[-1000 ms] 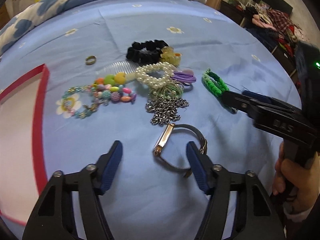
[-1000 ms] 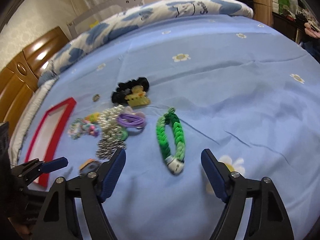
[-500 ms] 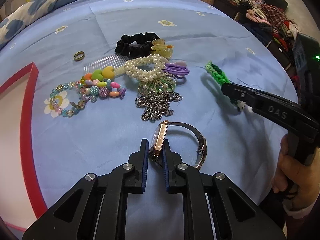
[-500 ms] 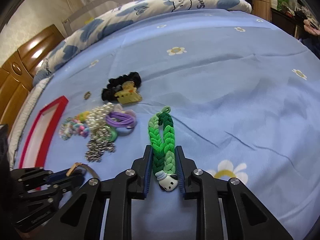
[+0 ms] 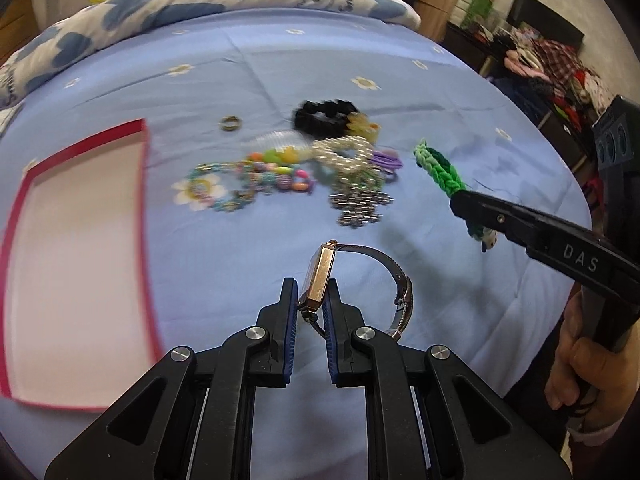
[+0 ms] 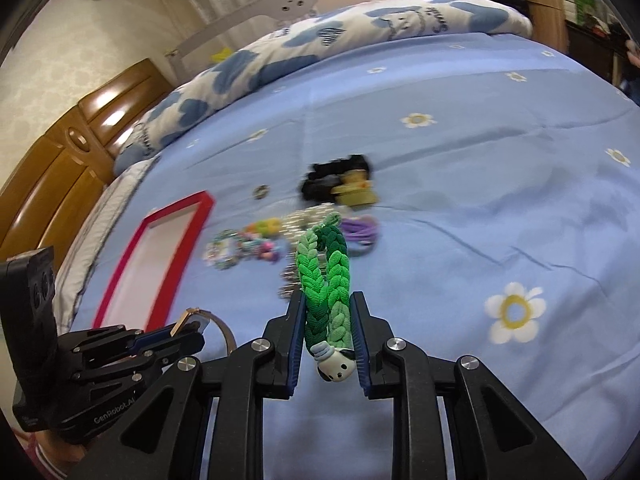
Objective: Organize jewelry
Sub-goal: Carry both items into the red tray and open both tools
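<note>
The left gripper [image 5: 311,300] is clamped on the gold case of a wristwatch [image 5: 320,276], its blue pads pressed to both faces, with the mesh band [image 5: 394,268] looping out to the right, clear of the jaws. The right gripper [image 6: 327,322] is closed around a green braided bracelet [image 6: 325,268] near its white dog-face charm [image 6: 335,364], and the braid stands up between the fingers. Both pieces appear lifted just off the blue floral bedsheet [image 6: 500,208], though motion blur makes that hard to confirm. A red-rimmed tray [image 5: 24,184] with a pale floor lies to the left on the bed. Between the tray and the bracelet lies the rest of the pile: a beaded bracelet [image 5: 276,178], a pearl strand [image 5: 344,150], a silver chain [image 5: 358,206], purple hair ties [image 5: 386,160], a black scrunchie [image 5: 324,114] touching a yellow claw clip [image 5: 364,126], and a small ring [image 5: 231,123] on its own nearer the tray.
</note>
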{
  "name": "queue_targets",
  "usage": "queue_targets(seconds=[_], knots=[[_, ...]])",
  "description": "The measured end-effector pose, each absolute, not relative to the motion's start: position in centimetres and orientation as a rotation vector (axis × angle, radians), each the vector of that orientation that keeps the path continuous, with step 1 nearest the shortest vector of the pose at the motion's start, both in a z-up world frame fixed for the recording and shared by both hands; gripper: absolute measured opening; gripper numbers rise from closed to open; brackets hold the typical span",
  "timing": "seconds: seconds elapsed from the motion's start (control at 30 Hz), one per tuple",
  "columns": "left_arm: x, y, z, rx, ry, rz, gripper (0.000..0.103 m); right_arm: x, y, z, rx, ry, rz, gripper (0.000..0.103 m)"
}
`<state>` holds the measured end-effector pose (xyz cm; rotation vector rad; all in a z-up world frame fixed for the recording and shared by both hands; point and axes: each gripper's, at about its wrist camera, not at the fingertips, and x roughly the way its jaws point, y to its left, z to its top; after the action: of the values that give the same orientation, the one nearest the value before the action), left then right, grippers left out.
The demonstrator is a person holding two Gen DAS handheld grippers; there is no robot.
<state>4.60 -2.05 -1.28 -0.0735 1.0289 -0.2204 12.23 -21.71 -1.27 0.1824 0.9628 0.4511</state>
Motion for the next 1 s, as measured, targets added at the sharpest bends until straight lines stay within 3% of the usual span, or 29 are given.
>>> queue_targets(seconds=[0.67, 1.0], knots=[[0.0, 14.9, -0.1, -0.251, 0.967, 0.096, 0.011, 9.6, -4.2, -0.2, 0.084, 1.009, 0.806, 0.022], [-0.2, 19.1, -1.7, -0.297, 0.990, 0.182, 0.011, 9.0, 2.3, -1.8, 0.002, 1.075, 0.905, 0.022]])
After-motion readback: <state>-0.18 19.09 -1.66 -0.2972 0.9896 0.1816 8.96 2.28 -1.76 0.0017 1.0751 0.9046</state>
